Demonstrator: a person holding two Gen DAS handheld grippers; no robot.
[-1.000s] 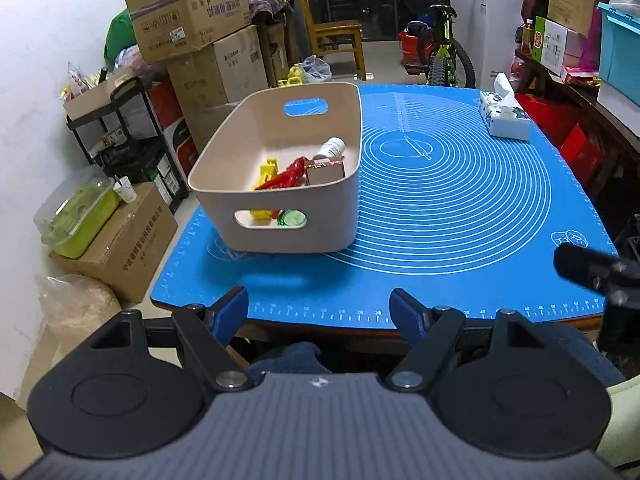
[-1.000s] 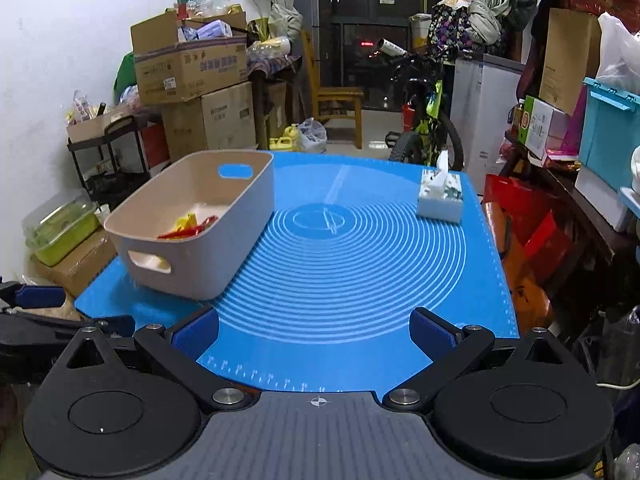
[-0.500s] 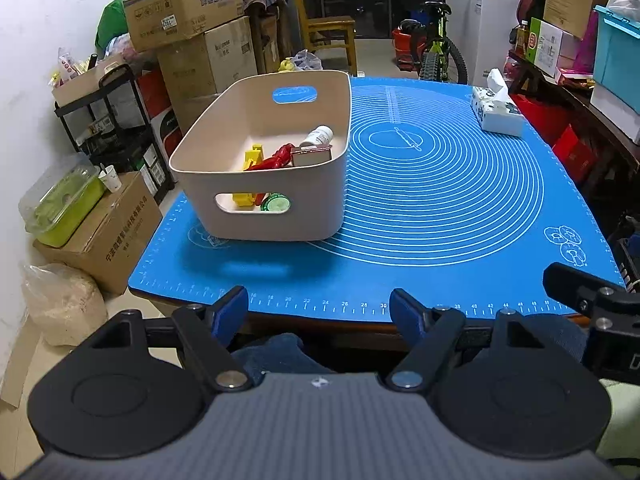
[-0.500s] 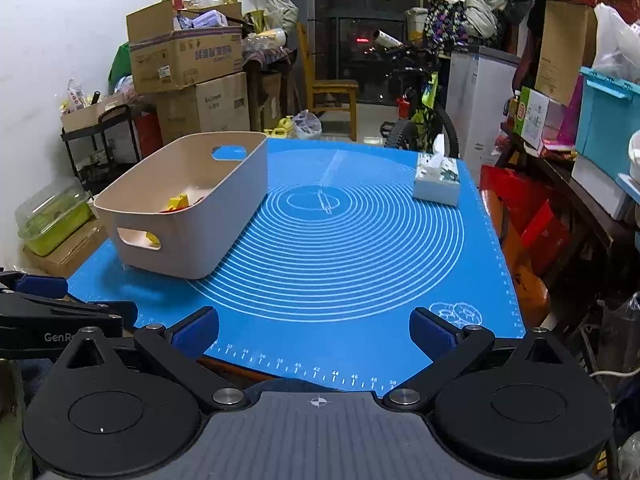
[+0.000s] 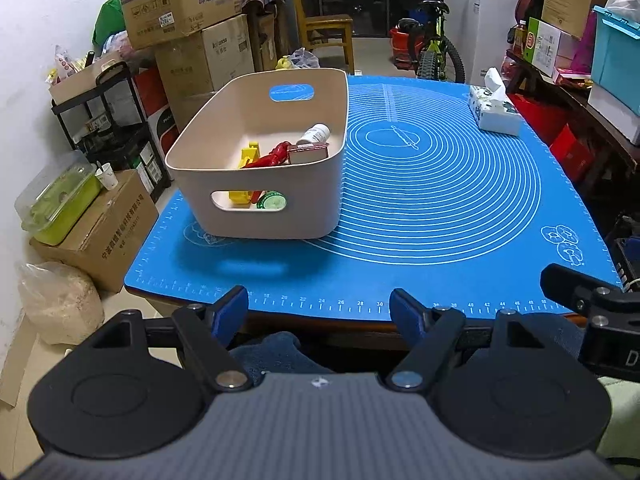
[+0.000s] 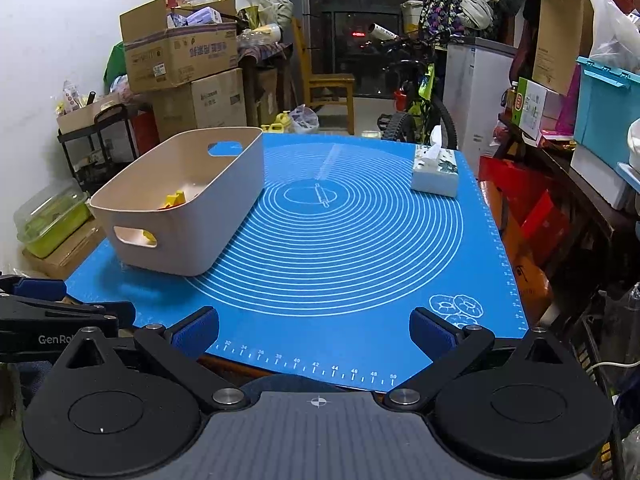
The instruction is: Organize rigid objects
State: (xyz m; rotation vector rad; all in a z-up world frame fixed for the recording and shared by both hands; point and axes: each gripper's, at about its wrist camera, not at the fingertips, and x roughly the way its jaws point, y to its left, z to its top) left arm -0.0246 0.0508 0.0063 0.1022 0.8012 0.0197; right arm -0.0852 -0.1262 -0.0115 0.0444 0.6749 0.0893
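A tissue box (image 5: 495,114) sits on the blue mat (image 5: 440,216) toward two o'clock, a white tissue sticking up from it. Past the table at twelve o'clock stand a wooden chair (image 6: 328,88) and a bicycle (image 6: 416,96). Stacked cardboard boxes (image 5: 192,28) rise at ten o'clock, with a black shelf cart (image 5: 108,120) beside them. At nine o'clock a clear-lidded green container (image 5: 56,204) rests on another carton, next to what may be a paper cup (image 5: 106,176).
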